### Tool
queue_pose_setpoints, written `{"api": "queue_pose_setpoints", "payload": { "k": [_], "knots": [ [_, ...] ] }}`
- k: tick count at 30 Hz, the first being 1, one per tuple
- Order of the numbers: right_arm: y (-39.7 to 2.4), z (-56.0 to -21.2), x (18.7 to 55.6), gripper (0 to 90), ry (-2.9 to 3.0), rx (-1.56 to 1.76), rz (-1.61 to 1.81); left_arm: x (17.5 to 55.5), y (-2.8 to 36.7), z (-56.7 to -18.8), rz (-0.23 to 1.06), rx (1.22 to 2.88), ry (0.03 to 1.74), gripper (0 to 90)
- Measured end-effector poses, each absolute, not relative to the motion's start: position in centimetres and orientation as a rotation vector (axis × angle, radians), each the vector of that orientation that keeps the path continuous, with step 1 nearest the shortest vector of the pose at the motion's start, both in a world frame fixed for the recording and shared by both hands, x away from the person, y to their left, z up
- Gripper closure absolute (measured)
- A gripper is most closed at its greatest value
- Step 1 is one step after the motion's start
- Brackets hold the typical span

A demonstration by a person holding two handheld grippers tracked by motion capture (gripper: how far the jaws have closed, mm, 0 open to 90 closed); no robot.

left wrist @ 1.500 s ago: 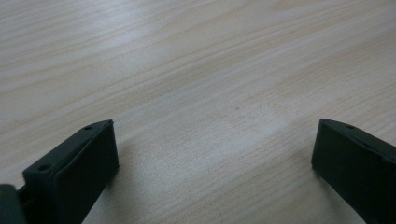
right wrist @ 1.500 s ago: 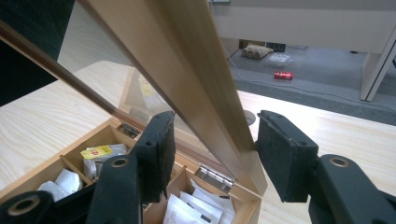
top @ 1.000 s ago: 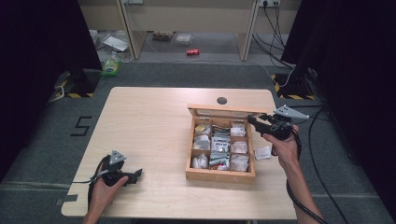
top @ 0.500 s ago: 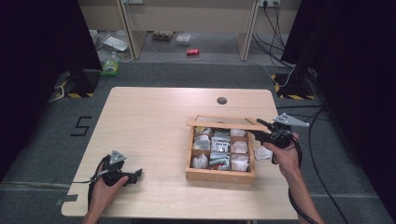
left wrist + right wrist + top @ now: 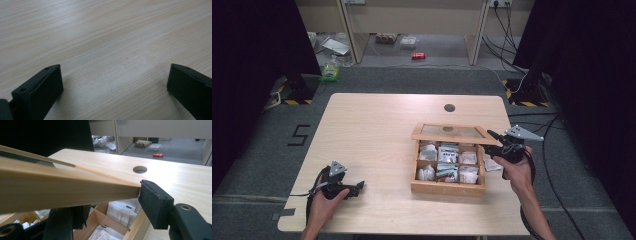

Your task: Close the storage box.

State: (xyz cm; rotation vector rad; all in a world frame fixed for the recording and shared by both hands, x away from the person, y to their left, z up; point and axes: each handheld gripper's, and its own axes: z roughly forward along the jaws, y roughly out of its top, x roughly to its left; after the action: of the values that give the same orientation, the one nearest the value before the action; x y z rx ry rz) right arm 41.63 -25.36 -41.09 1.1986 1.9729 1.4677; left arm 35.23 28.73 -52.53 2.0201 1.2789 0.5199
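Pale wood-grain table [image 5: 377, 145] is seen spanning the high view, with a round hole [image 5: 449, 107] near its far edge. A wooden box [image 5: 447, 187] divided into 6 compartments rests on the right half of the table, and paper packets [image 5: 447, 159] are seen inside the compartments. The glass-paned lid [image 5: 449, 133] is raised, tilted over the far side of the box. The right gripper [image 5: 492, 137] is held at the lid's right front corner; in the right gripper view its jaws are closed on the wooden frame of the lid. The left gripper [image 5: 358, 187] rests on the table near the front left corner, well apart from the box, its jaws spread wide over bare wood.
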Motion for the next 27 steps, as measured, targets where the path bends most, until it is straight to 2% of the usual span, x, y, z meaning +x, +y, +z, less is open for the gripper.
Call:
{"api": "queue_pose_setpoints", "payload": {
  "k": [27],
  "knots": [
    [-25.8, -42.4, 39.1, 43.6, 2.050, 1.206, 1.469, 35.2, 28.7, -52.5, 0.520, 2.020, 1.279, 0.0]
  ]
}}
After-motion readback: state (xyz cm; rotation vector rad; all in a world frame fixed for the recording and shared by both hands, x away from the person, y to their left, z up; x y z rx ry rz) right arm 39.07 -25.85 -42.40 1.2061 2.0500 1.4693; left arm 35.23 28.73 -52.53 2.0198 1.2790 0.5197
